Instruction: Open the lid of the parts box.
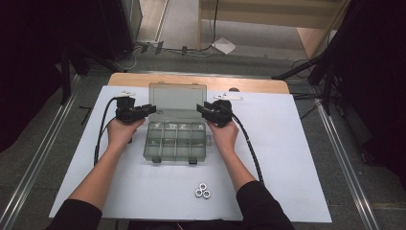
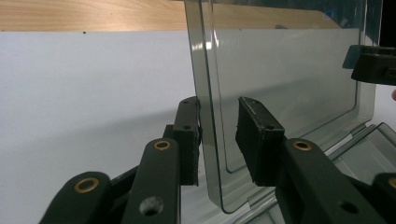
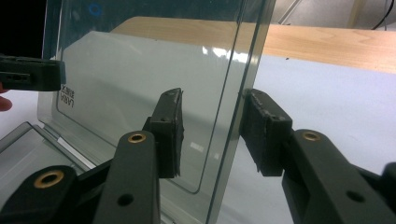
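Smoky clear plastic is what both my claws are working on: the box (image 1: 176,141) is sitting in the middle of the white sheet (image 1: 287,158) on the tabletop (image 1: 258,85), its lid (image 1: 177,97) standing upright at the far side.

I am holding my left claw (image 1: 147,109) at the lid's left edge. In the left gripper view that edge (image 2: 208,140) is running between my two pads; the outer pad (image 2: 190,140) is lying against it, the inner pad (image 2: 254,140) is standing off with a gap showing, so this claw is apart and not clamped.

I am holding my right claw (image 1: 203,109) at the lid's right edge. In the right gripper view the edge (image 3: 233,140) is passing between the pads, and both the inner pad (image 3: 170,135) and the outer pad (image 3: 266,135) are standing clear of it: this claw is apart too.

Three nuts (image 1: 202,190) are lying together on the sheet, near me and well apart from the box.
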Demonstrator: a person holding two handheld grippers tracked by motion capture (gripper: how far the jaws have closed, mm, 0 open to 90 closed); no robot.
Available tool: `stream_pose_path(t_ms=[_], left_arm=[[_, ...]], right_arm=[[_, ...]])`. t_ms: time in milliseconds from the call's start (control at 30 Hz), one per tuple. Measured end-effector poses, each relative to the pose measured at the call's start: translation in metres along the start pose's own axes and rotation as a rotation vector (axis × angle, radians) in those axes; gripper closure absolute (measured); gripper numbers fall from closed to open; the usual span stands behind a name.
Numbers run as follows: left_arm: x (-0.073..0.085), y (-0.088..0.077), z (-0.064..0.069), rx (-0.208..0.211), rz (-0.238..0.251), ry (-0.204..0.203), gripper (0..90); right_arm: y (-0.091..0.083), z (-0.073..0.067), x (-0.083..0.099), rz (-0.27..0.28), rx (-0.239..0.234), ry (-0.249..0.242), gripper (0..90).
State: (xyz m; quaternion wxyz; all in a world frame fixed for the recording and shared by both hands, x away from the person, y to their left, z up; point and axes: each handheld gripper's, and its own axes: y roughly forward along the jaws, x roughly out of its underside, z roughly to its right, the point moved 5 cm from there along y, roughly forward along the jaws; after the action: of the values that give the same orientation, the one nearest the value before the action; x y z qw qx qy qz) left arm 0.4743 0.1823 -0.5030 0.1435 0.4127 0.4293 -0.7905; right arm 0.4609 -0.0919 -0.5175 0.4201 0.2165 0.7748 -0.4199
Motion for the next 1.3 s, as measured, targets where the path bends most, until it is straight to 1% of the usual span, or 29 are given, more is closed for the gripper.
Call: stream_pose_path(t_ms=[133, 233, 300, 367, 467, 667, 733, 767, 833, 933, 1033, 1133, 1200, 1267, 1300], left_arm=[[0.001, 0.002, -0.001, -0.002, -0.003, -0.016, 68.5], [0.002, 0.005, -0.003, 0.006, -0.009, -0.034, 67.7], [0.003, 0.006, -0.004, 0.003, -0.015, -0.040, 66.5], [0.004, 0.007, -0.004, 0.006, -0.016, -0.049, 66.3], [0.005, 0.009, -0.006, 0.004, -0.021, -0.050, 65.6], [0.006, 0.011, -0.007, 0.012, -0.023, -0.078, 65.2], [0.008, 0.012, -0.009, 0.002, -0.034, -0.075, 63.8], [0.009, 0.013, -0.010, -0.006, -0.035, -0.072, 63.0], [0.011, 0.015, -0.010, -0.017, -0.044, -0.059, 63.2], [0.012, 0.017, -0.011, -0.011, -0.048, -0.073, 63.2], [0.012, 0.018, -0.012, -0.005, -0.040, -0.094, 63.3], [0.013, 0.020, -0.012, -0.011, -0.039, -0.093, 63.1], [0.013, 0.021, -0.012, -0.016, -0.037, -0.100, 63.0], [0.014, 0.022, -0.013, -0.013, -0.037, -0.109, 63.0], [0.015, 0.023, -0.014, -0.012, -0.037, -0.114, 62.9]], right_arm=[[0.002, 0.002, 0.002, 0.000, 0.012, 0.003, 59.2], [0.004, 0.002, 0.004, -0.015, 0.010, 0.025, 58.0], [0.006, 0.003, 0.005, -0.014, 0.013, 0.033, 57.6], [0.007, 0.004, 0.006, -0.018, 0.007, 0.051, 57.7], [0.009, 0.006, 0.007, -0.024, 0.001, 0.056, 57.6], [0.011, 0.007, 0.010, -0.039, 0.003, 0.074, 56.2], [0.012, 0.008, 0.011, -0.047, -0.002, 0.078, 55.2], [0.013, 0.009, 0.012, -0.055, 0.001, 0.072, 54.3], [0.014, 0.009, 0.014, -0.076, 0.004, 0.085, 53.0], [0.016, 0.011, 0.017, -0.087, -0.014, 0.123, 52.9], [0.017, 0.012, 0.017, -0.088, -0.010, 0.128, 52.8], [0.018, 0.012, 0.018, -0.094, -0.011, 0.143, 52.3], [0.019, 0.013, 0.019, -0.093, -0.014, 0.145, 52.0], [0.020, 0.014, 0.020, -0.104, -0.021, 0.160, 50.8], [0.020, 0.014, 0.020, -0.108, -0.022, 0.160, 50.5]])
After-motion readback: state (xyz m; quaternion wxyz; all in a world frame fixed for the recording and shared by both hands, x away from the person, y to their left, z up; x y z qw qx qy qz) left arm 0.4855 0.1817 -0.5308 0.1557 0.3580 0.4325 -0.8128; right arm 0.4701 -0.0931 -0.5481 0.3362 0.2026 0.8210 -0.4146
